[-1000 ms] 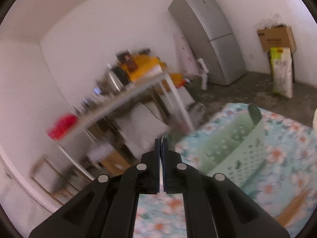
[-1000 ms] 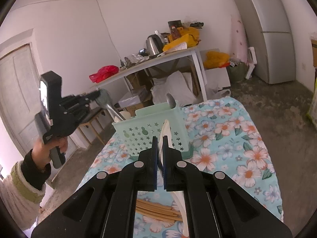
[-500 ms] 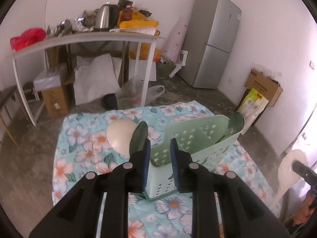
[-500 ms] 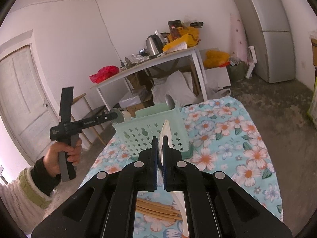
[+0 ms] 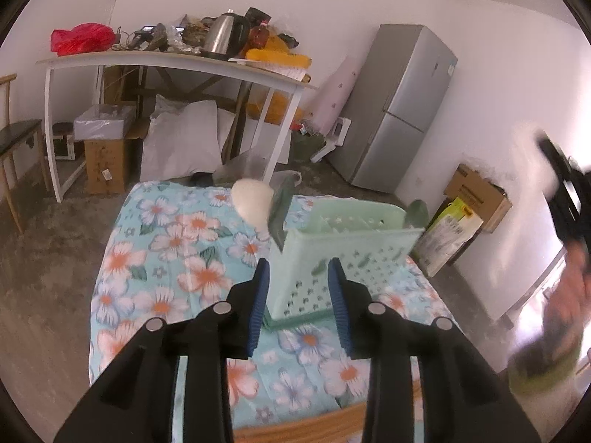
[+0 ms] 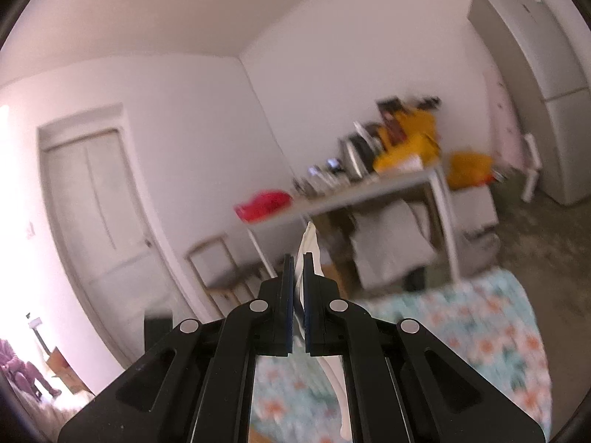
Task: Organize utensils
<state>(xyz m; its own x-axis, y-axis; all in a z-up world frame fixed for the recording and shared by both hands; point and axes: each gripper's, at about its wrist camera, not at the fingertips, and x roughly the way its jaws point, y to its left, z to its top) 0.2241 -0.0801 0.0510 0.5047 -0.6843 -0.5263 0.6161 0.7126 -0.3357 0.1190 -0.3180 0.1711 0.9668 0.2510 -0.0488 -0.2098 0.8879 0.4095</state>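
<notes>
In the left wrist view a mint green utensil basket (image 5: 332,254) stands on the floral tablecloth (image 5: 155,258). A white spoon (image 5: 253,203) and a dark green spoon (image 5: 280,210) stick up at its left end, another green spoon (image 5: 417,212) at its right end. My left gripper (image 5: 298,277) is open and empty, just in front of the basket. My right gripper (image 6: 298,273) is shut on a white spoon (image 6: 308,254), held up in the air; it shows blurred at the right edge of the left wrist view (image 5: 565,199).
Wooden chopsticks (image 5: 306,428) lie on the cloth near the table's front edge. Behind the table stand a white cluttered side table (image 5: 166,62), a grey fridge (image 5: 399,110), boxes (image 5: 476,192) and a chair (image 5: 18,140). A white door (image 6: 96,221) is at the left.
My left gripper opened, let go of the dark green spoon into the basket and drew back. My right gripper lifted and swung up and left with the white spoon.
</notes>
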